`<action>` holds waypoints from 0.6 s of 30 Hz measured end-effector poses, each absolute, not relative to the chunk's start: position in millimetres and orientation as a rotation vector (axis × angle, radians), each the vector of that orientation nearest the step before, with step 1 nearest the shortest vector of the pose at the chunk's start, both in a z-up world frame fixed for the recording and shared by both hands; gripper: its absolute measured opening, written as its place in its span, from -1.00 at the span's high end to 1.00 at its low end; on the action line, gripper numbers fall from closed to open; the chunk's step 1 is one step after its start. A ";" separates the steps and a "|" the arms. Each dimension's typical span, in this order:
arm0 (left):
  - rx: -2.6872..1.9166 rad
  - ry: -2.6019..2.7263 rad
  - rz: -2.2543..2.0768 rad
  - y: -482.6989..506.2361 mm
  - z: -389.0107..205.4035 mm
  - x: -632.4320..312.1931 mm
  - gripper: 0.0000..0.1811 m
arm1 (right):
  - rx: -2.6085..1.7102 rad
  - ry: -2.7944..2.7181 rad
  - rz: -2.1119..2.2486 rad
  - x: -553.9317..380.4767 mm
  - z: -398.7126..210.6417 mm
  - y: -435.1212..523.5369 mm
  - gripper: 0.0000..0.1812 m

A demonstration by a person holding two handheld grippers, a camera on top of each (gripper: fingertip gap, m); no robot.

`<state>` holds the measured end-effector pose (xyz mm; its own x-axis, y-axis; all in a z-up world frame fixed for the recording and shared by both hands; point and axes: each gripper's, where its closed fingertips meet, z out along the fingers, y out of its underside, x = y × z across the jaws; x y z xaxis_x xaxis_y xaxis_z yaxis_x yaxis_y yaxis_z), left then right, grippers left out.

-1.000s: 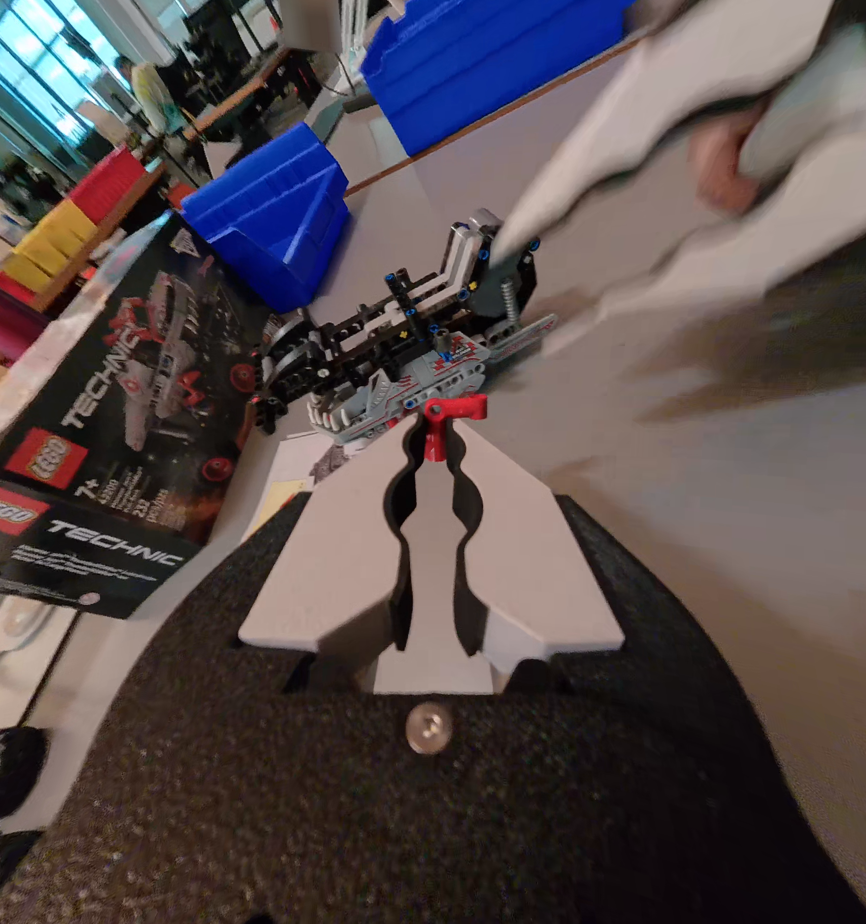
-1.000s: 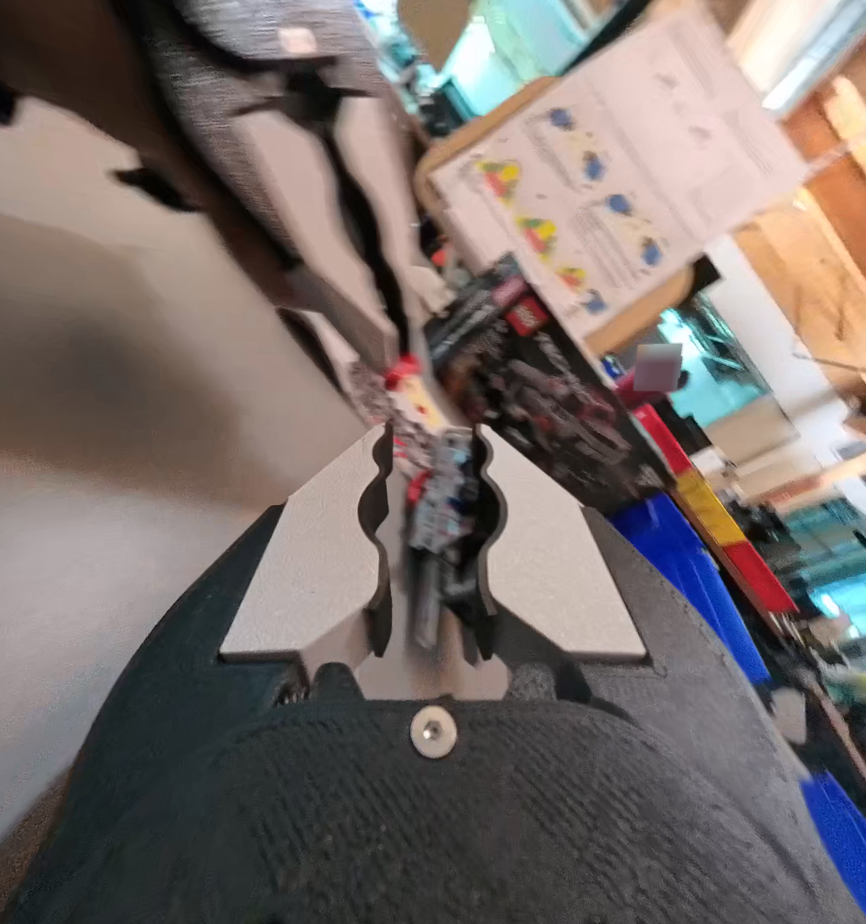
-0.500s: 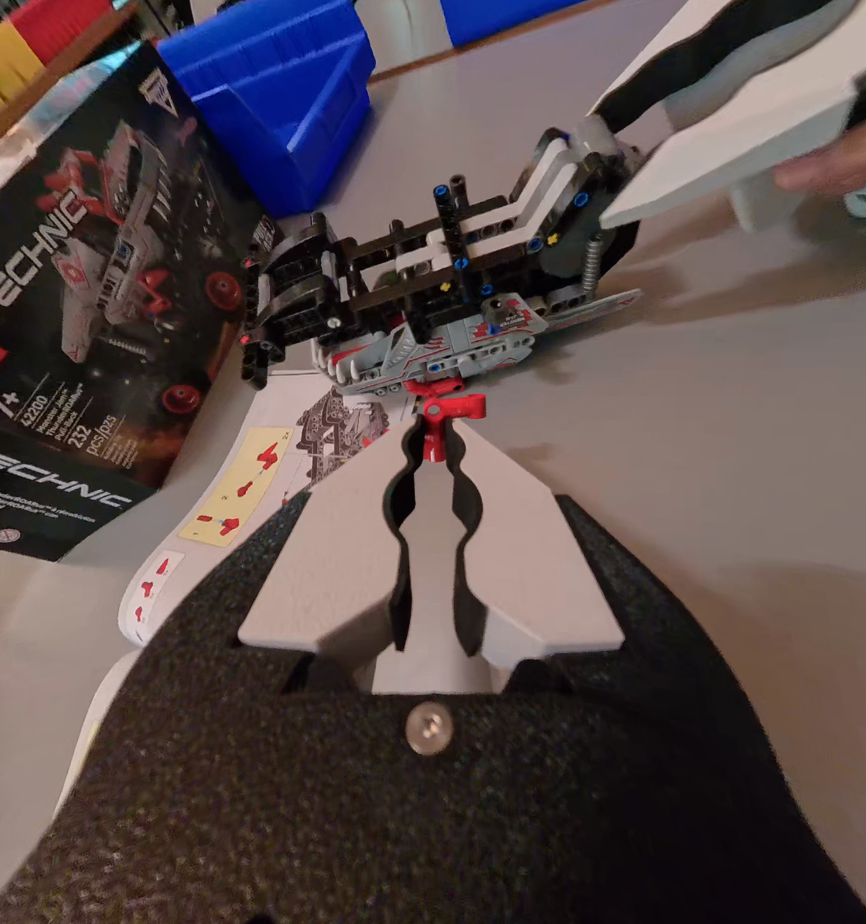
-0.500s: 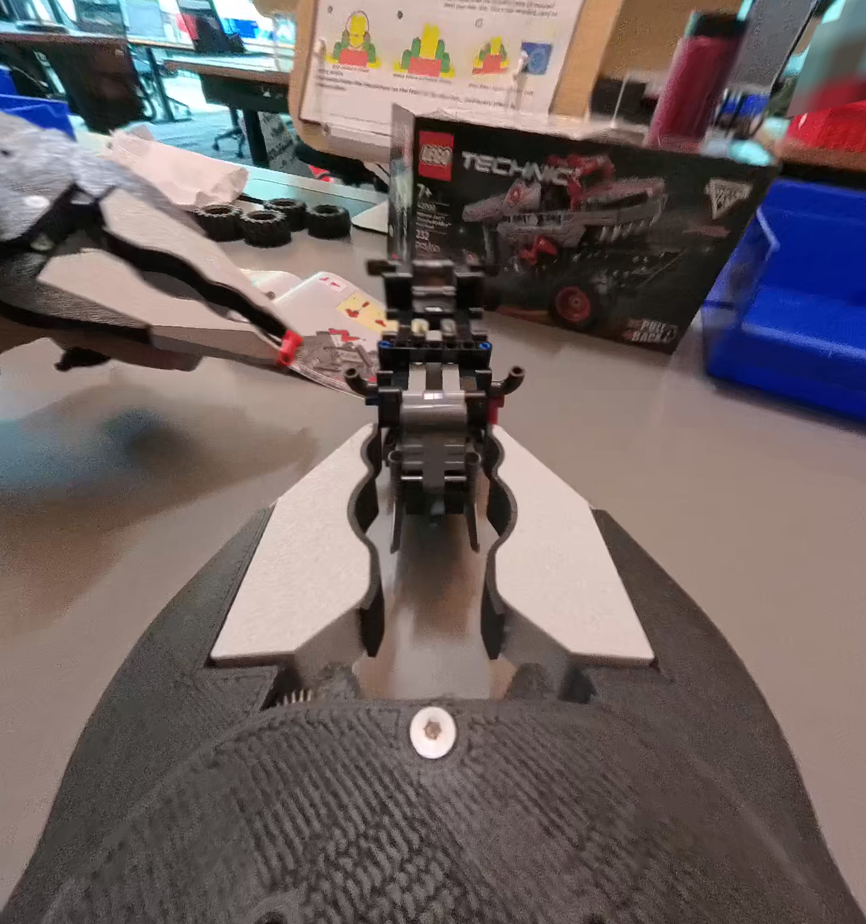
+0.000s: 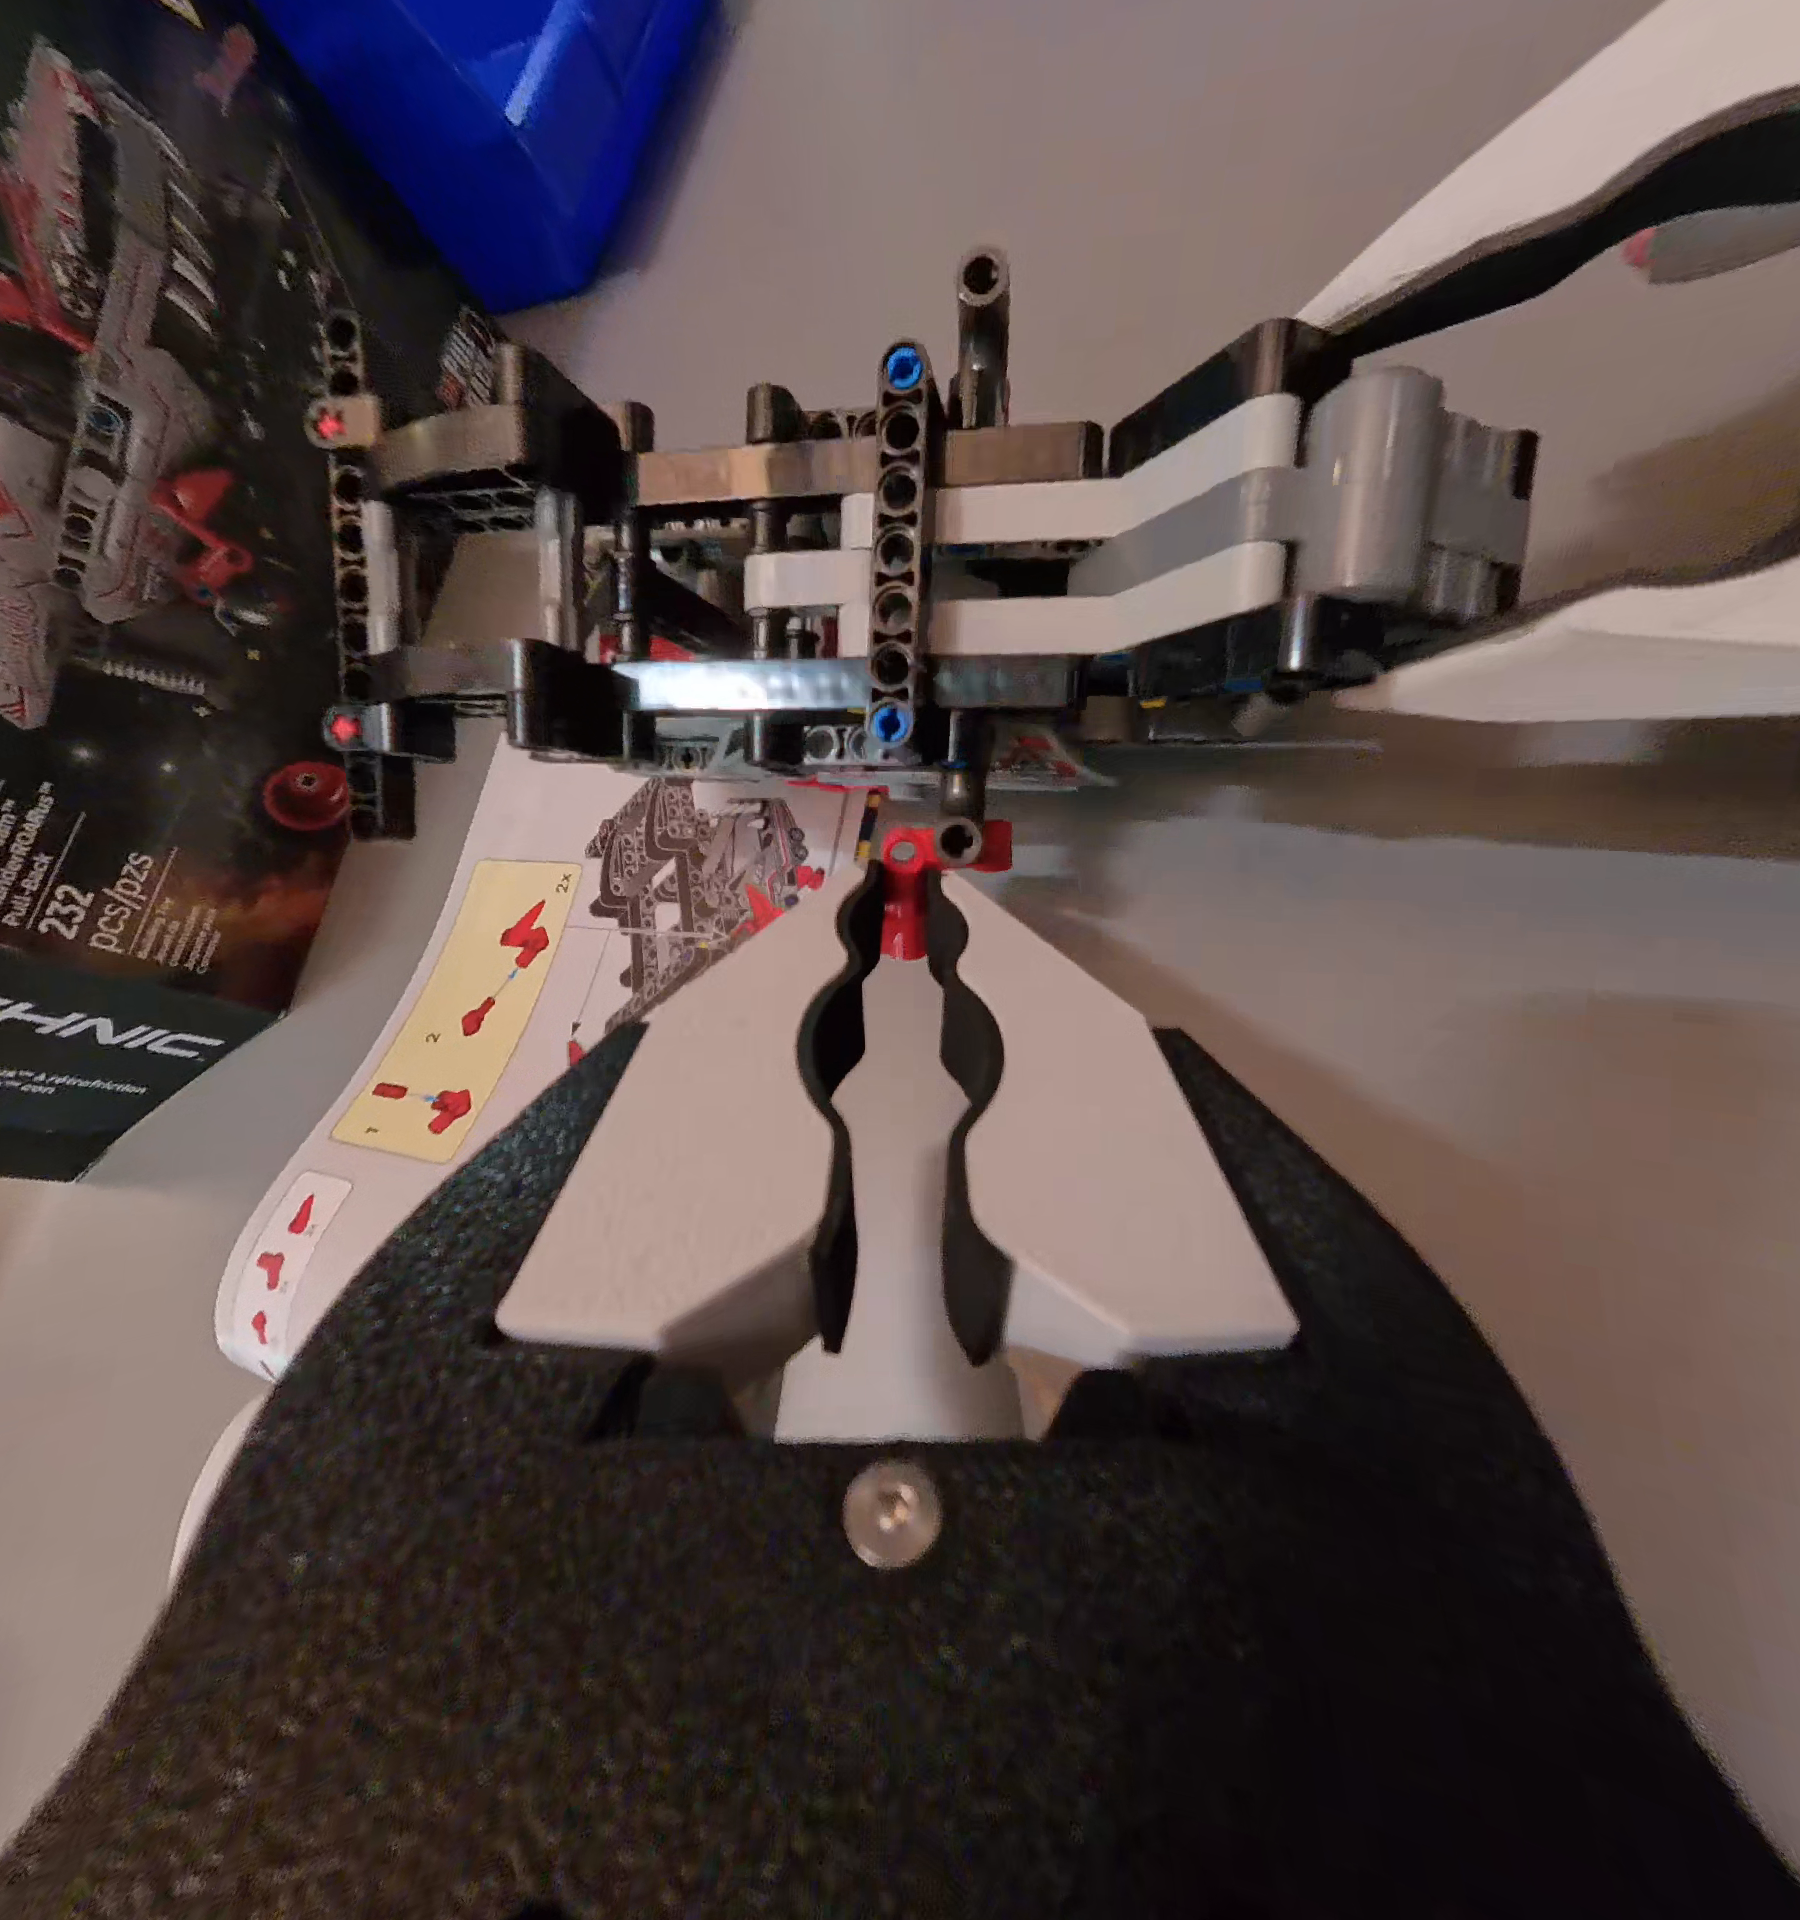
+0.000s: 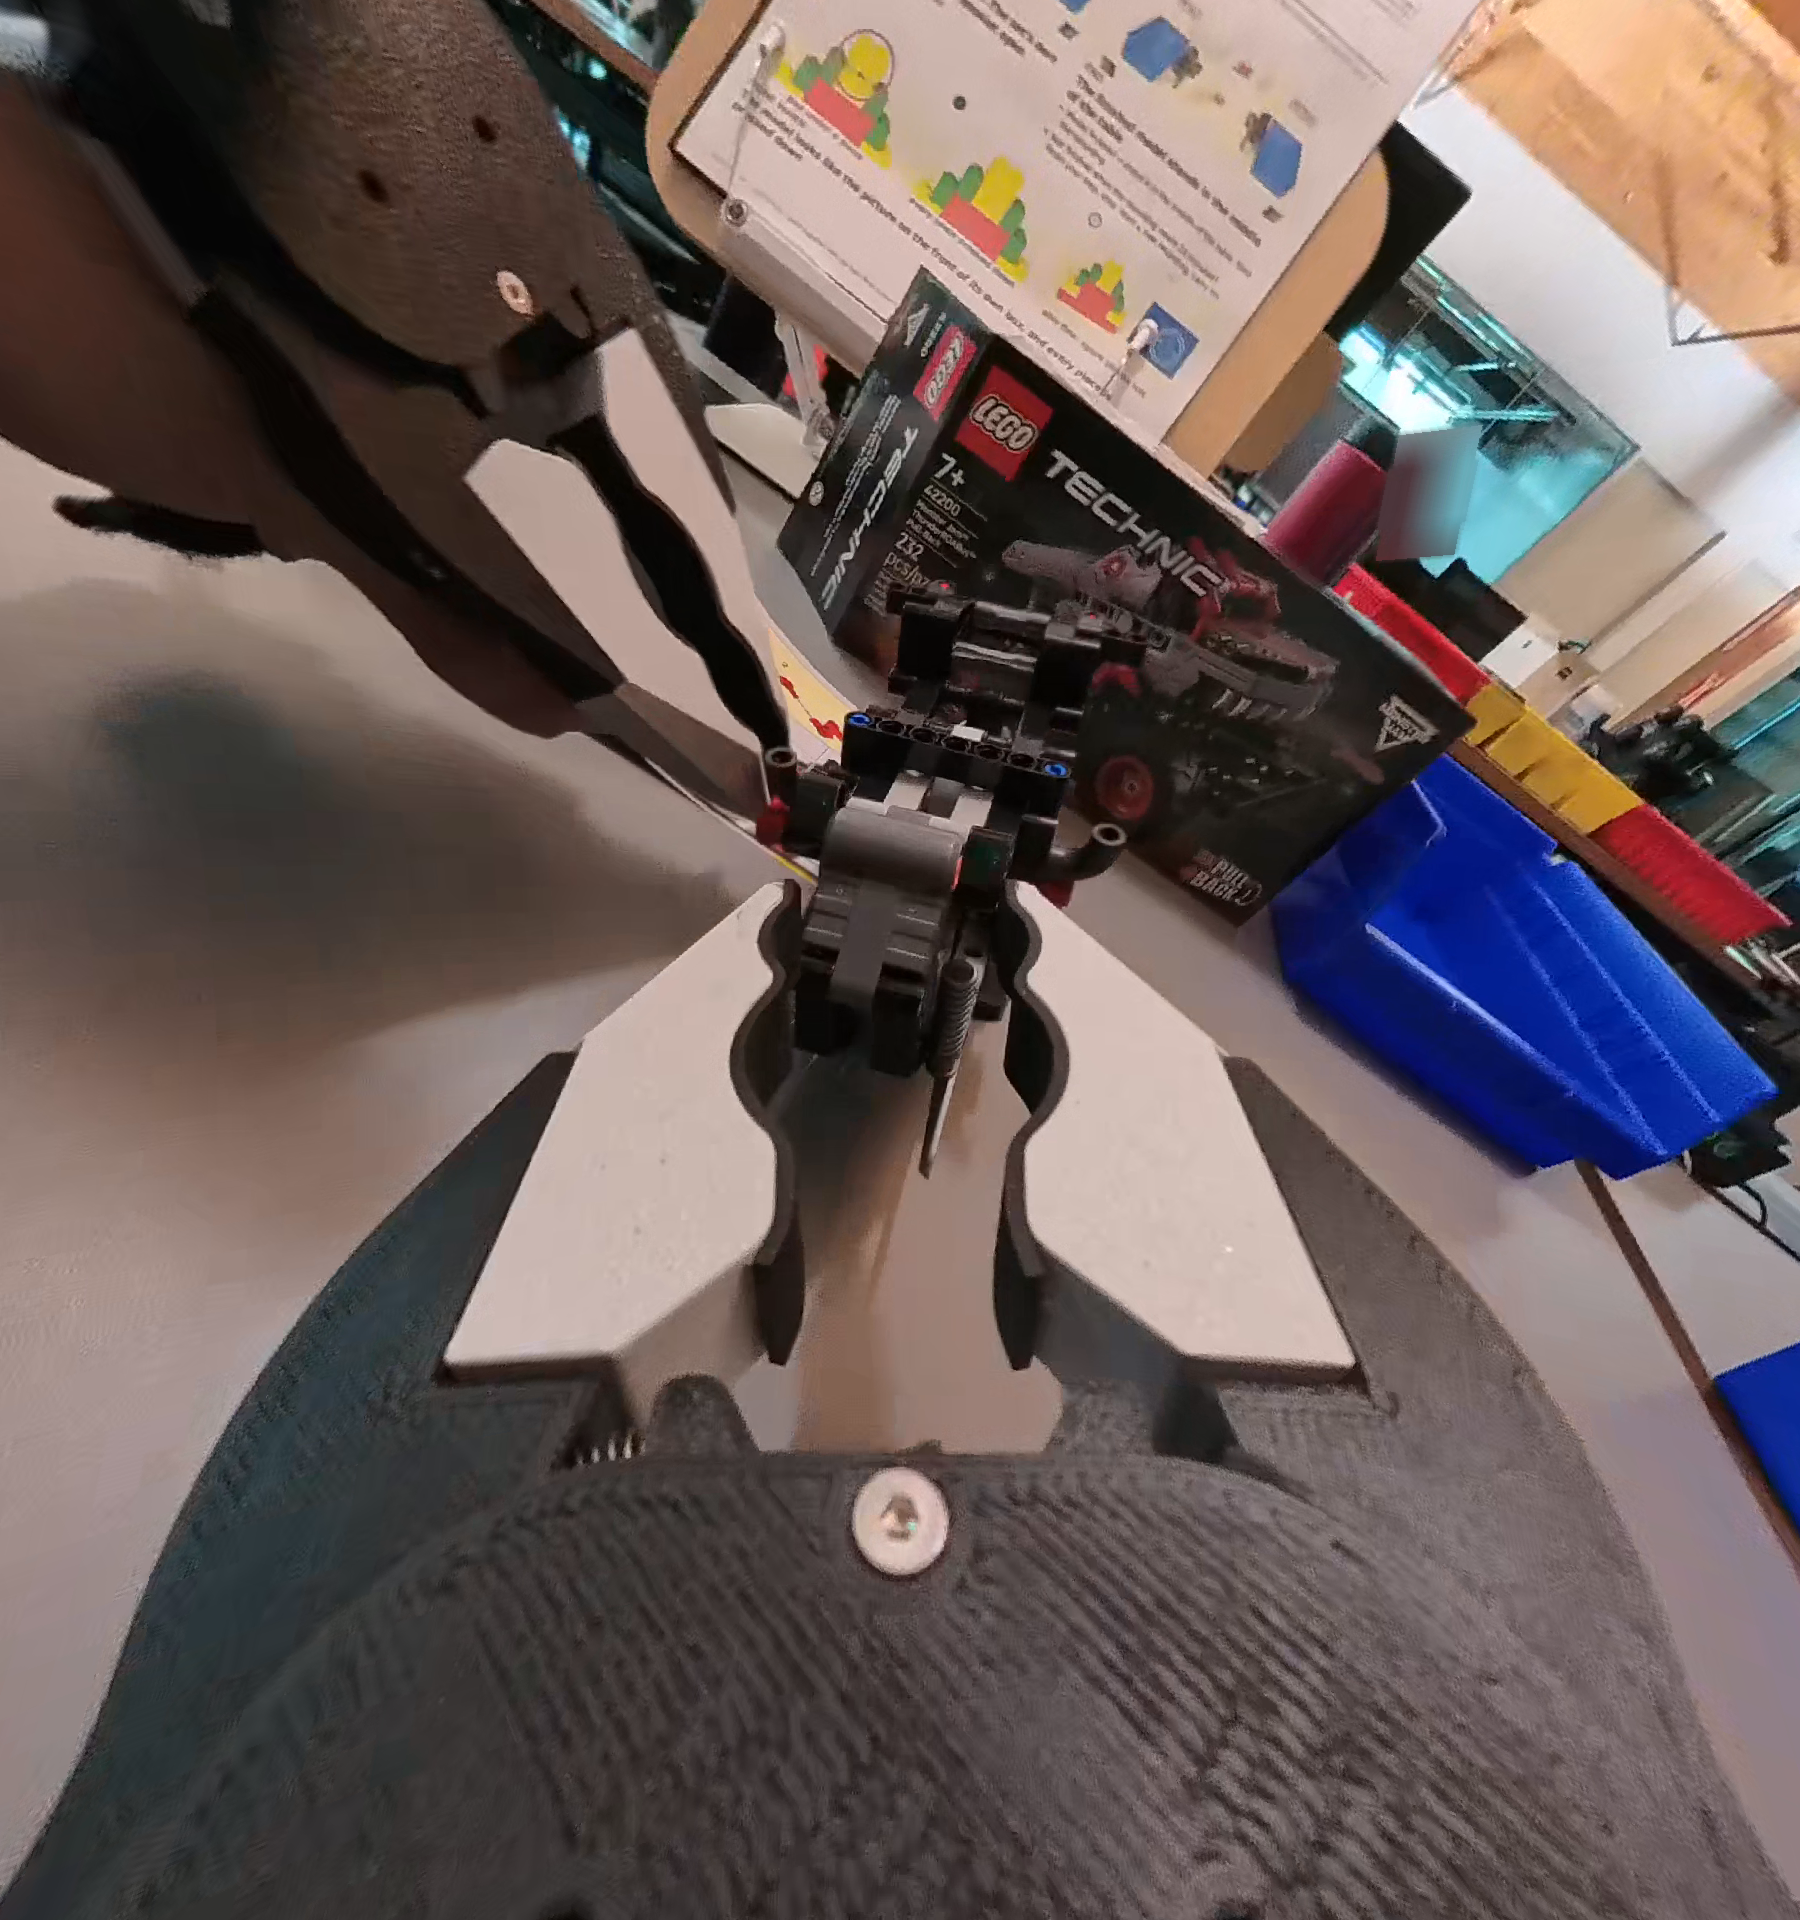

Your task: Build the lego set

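- The build stood partway done, by my reading: the truck chassis [image 5: 875, 582] — black beams, white and grey curved panels, blue pins — was already assembled, yet it carried no wheels and none of the bodywork pictured on the set's box [image 6: 1135, 644].
- The chassis was held up off the grey table [image 5: 1498, 1143], above the open instruction booklet [image 5: 480, 997], with the box and a blue bin [image 5: 522, 135] just behind it.
- What remained, judging from these views: seating the small red connector [image 5: 911, 883], then the rest of the shell and the wheels. No tyres showed in either view.
- The left gripper [image 5: 901, 914] was pinched nearly together on the red connector, gripping its stem at the very tips; the connector's cross-piece touched, or very nearly touched, a black pin hanging from the chassis's near side. Whether it had begun to seat I could not tell.
- The right gripper [image 6: 901, 956] was clamped on the rear end of the chassis — its fingers set moderately apart, with the dark grey block and a small spring between them — and bore the model's weight.
- In the right wrist view the left gripper's tips [image 6: 761, 769] came in from the left side of the chassis.
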<state>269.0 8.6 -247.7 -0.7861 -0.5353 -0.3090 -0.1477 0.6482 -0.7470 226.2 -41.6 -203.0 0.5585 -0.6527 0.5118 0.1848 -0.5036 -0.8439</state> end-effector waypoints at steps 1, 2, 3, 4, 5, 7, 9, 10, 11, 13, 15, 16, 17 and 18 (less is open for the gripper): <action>-0.523 2.357 -0.991 8.3 -248.8 269.3 0.95 | -1.829 0.370 -1.088 224.9 -203.5 -40.3 0.60; -0.509 2.356 -0.980 8.2 -249.1 270.2 0.95 | -1.830 0.368 -1.085 224.1 -203.7 -39.9 0.60; -0.492 2.354 -0.974 7.9 -248.7 270.7 0.95 | -1.829 0.370 -1.076 224.0 -203.6 -40.2 0.60; -0.474 2.351 -0.968 7.4 -248.2 271.2 0.95 | -1.828 0.376 -1.066 224.2 -203.5 -41.0 0.60; -0.454 2.347 -0.963 6.7 -247.7 271.5 0.95 | -1.826 0.382 -1.056 224.4 -203.3 -42.1 0.60; -0.397 2.331 -0.958 5.6 -246.6 271.8 0.95 | -1.820 0.386 -1.046 224.5 -202.5 -43.4 0.60; -0.348 2.323 -0.963 5.6 -246.0 270.8 0.95 | -1.823 0.381 -1.046 224.1 -202.9 -43.3 0.60; -0.334 2.323 -0.976 6.1 -245.5 270.0 0.95 | -1.825 0.378 -1.048 223.9 -203.2 -43.5 0.60; -0.326 2.323 -0.982 8.2 -244.9 269.8 0.95 | -1.826 0.379 -1.049 224.0 -203.2 -44.1 0.60; -0.331 2.323 -0.955 18.1 -244.5 271.7 0.95 | -1.824 0.384 -1.044 224.5 -203.1 -44.5 0.60; -0.338 2.310 -0.952 26.9 -239.9 273.0 0.95 | -1.823 0.387 -1.041 224.8 -203.0 -44.7 0.60; -0.341 2.297 -0.963 29.7 -235.8 273.7 0.95 | -1.822 0.389 -1.041 224.9 -202.9 -44.9 0.60; -0.344 2.281 -0.975 32.0 -231.4 274.5 0.95 | -1.822 0.391 -1.038 225.1 -202.8 -45.0 0.60; -0.350 2.271 -0.985 33.7 -227.8 275.2 0.95 | -1.821 0.393 -1.036 225.3 -202.7 -45.3 0.60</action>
<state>275.2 33.7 -227.8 -0.7663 -0.4647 -0.4438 0.0066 0.6849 -0.7286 225.3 -45.3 -202.7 0.5858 -0.6531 0.4799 0.1702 -0.4798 -0.8607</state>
